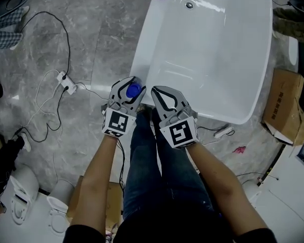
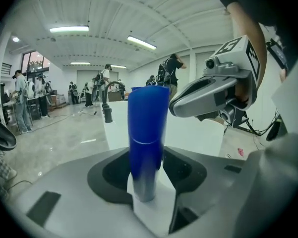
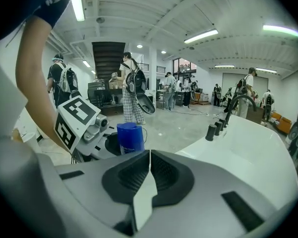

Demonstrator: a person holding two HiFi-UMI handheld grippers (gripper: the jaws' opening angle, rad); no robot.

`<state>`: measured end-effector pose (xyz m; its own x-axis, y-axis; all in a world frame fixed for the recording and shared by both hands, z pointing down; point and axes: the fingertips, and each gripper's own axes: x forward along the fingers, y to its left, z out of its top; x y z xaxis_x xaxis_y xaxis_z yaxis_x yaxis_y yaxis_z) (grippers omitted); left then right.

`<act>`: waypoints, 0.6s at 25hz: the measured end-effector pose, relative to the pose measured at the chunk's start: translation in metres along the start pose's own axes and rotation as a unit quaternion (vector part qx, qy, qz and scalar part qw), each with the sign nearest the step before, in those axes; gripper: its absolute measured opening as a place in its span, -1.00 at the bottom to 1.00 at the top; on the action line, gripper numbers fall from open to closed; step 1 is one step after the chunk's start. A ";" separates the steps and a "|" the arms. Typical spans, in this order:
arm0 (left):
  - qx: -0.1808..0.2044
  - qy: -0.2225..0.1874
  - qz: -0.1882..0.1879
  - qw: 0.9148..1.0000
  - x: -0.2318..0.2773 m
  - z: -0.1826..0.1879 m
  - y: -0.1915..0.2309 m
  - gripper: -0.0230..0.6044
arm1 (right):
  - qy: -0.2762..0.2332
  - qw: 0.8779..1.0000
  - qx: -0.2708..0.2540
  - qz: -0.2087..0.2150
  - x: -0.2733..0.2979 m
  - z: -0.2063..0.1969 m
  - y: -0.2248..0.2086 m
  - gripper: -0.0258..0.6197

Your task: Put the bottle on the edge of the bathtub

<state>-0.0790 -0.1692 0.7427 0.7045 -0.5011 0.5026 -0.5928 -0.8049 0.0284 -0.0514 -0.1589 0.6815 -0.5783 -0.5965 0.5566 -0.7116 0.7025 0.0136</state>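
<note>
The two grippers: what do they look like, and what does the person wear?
The left gripper and right gripper have grey shells and black ribbed pads, each topped by a white cube with black square markers. The person wears dark short sleeves and dark jeans.

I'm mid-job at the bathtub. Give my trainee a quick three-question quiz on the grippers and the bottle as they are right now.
1. True or false: the right gripper is shut and empty.
2. What does the left gripper hold? A a cable; B a blue bottle; C a cardboard box.
3. Fill in: the blue bottle stands ___ between the jaws, by the bathtub corner.
Key: 1 true; 2 B; 3 upright.
</note>
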 end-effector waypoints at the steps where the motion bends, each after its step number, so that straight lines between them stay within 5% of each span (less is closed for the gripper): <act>1: -0.005 0.003 -0.005 1.000 -0.002 -0.001 -0.002 -0.35 | 0.000 1.000 0.000 -0.002 -0.003 0.003 0.001 -0.83; 10: -0.059 0.006 0.033 0.998 -0.052 0.023 0.000 -0.11 | -0.031 0.998 0.020 -0.042 -0.047 0.047 -0.003 -0.83; 15: -0.072 -0.025 0.101 0.992 -0.125 0.073 -0.002 -0.14 | -0.064 0.996 0.022 -0.060 -0.086 0.089 -0.002 -0.83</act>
<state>-0.1379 -0.1279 0.6169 0.5823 -0.6653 0.4672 -0.7706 -0.6348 0.0564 -0.0355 -0.1433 0.5596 -0.5324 -0.7216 0.4426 -0.7935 0.6075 0.0359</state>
